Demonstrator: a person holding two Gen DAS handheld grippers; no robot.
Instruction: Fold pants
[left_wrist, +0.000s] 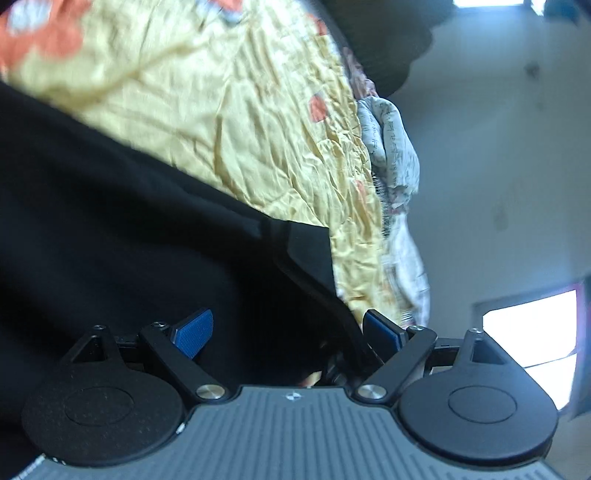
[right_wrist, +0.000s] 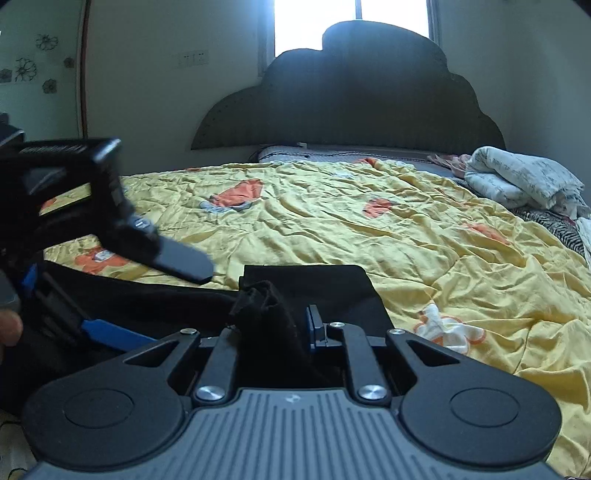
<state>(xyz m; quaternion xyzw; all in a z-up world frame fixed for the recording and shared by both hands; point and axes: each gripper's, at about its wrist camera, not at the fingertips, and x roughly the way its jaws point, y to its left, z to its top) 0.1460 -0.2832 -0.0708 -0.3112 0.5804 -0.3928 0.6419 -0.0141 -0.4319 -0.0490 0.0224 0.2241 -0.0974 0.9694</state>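
The right wrist view showed the right gripper (right_wrist: 275, 325) clenched on a bunched fold of the black pants (right_wrist: 325, 291), the cloth wadded between its fingers while the flat remainder lay just ahead of them on the yellow bedspread (right_wrist: 388, 236). To the left of those fingers the left gripper (right_wrist: 110, 236) hung tilted over the same garment, one blue pad low against the dark cloth. From the left wrist view that gripper's fingers (left_wrist: 192, 332) stood wide apart, released, with black fabric filling the space between and beyond them and nothing pinched; whether a pad touched the cloth could not be told. Past them ran the crumpled bedspread and, further right, a rolled white blanket (left_wrist: 391, 147). Judging by this, the step in hand was getting a second hold so the pants could be lifted and doubled over. To do it well, the left fingers would want to close on a single clean edge level with the right grip rather than a loose wad, and the right should hold firm without dragging the bedspread up with it; a bunched grasp risks a crooked crease.
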